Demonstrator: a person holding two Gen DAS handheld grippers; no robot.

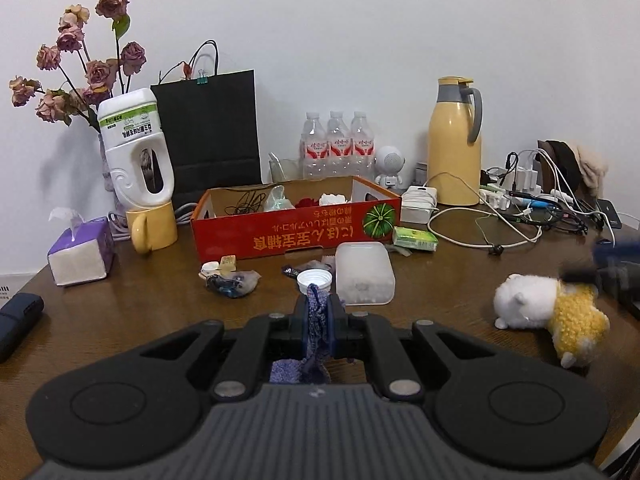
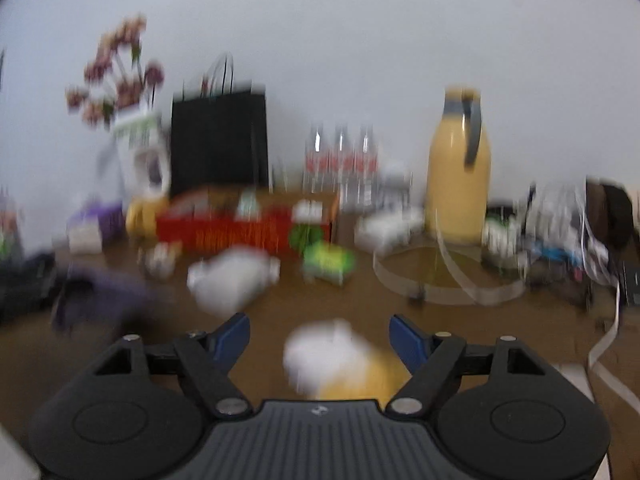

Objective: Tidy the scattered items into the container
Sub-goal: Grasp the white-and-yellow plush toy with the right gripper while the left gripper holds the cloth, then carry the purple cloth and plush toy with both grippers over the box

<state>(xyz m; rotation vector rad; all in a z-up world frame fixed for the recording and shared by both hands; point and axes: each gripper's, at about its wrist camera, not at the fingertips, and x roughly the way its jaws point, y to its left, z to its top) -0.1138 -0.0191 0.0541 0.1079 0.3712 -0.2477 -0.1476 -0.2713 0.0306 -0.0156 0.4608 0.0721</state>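
Left gripper [image 1: 319, 312]: fingers pressed together, pinching a purple-blue cloth [image 1: 318, 320] that hangs down between them, low over the counter [image 1: 140, 312].
Right gripper [image 2: 319, 338]: fingers [image 2: 234, 336] spread wide, nothing pinched; view badly blurred.
Plush [image 2: 336, 360]: white and yellow, on the counter between the spread fingers, no contact visible; in the left view at 3 o'clock [image 1: 548, 312], lying on its side.
Box [image 1: 296, 220]: red cardboard, open top, at 12 o'clock beyond the left gripper; already holds black cords, a clear wrapper, something red, something white.
Plastic case [image 1: 364, 272]: frosted, at 1 o'clock, just in front of the box.
Cap [image 1: 314, 280]: white, just past the left fingertips, beside the case.
Wrapper bundle [image 1: 232, 282]: crumpled, at 11 o'clock, near the box's front wall.
Green pack [image 1: 414, 238]: at the box's right front corner.
Mug [image 1: 151, 226]: yellow, left of the box, with an upturned white bottle [image 1: 136, 148] standing in it.
Thermos [image 1: 454, 140]: yellow, at 1 o'clock, well behind.
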